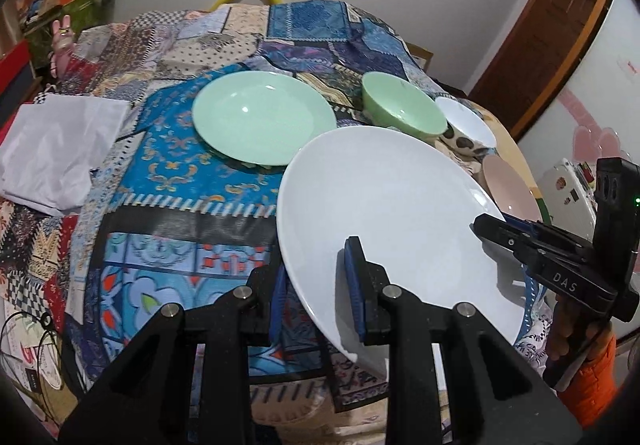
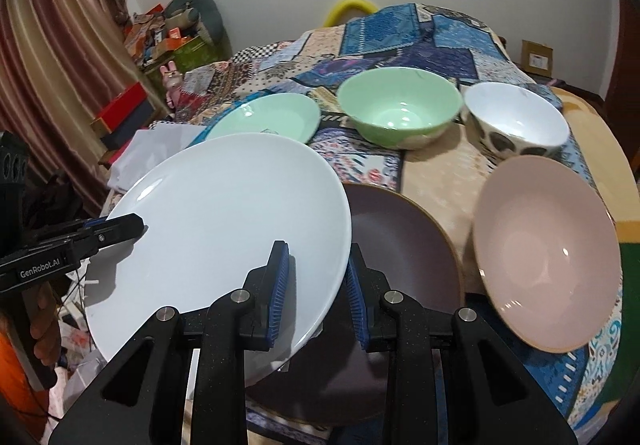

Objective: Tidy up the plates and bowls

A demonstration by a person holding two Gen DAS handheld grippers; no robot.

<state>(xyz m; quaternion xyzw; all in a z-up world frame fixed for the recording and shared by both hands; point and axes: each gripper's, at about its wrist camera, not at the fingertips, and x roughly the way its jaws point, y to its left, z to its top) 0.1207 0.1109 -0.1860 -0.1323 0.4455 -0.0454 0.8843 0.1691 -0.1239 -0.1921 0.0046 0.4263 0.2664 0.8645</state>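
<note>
Over the near edge of the table (image 1: 192, 205), left wrist view: left gripper (image 1: 320, 285) clenched on the near rim of the white plate (image 1: 384, 197), one pad above, one below. Plate held clear of the cloth, tilted, far rim overlapping the green plate (image 1: 260, 117) in the picture. Right gripper (image 1: 496, 233) pinching the opposite rim, right side. Green bowl (image 1: 404, 109) beyond, toward the far right corner.

Right wrist view: right gripper (image 2: 318, 285) clamped on the plate's right rim; left gripper (image 2: 120, 229) across on its left rim. Dark plate (image 2: 400, 245) directly beneath and right, pink plate (image 2: 544, 249) further right, spotted bowl (image 2: 516, 121) behind. Likely stacking targets: dark plate nearest the right hand, green plate ahead left.
</note>
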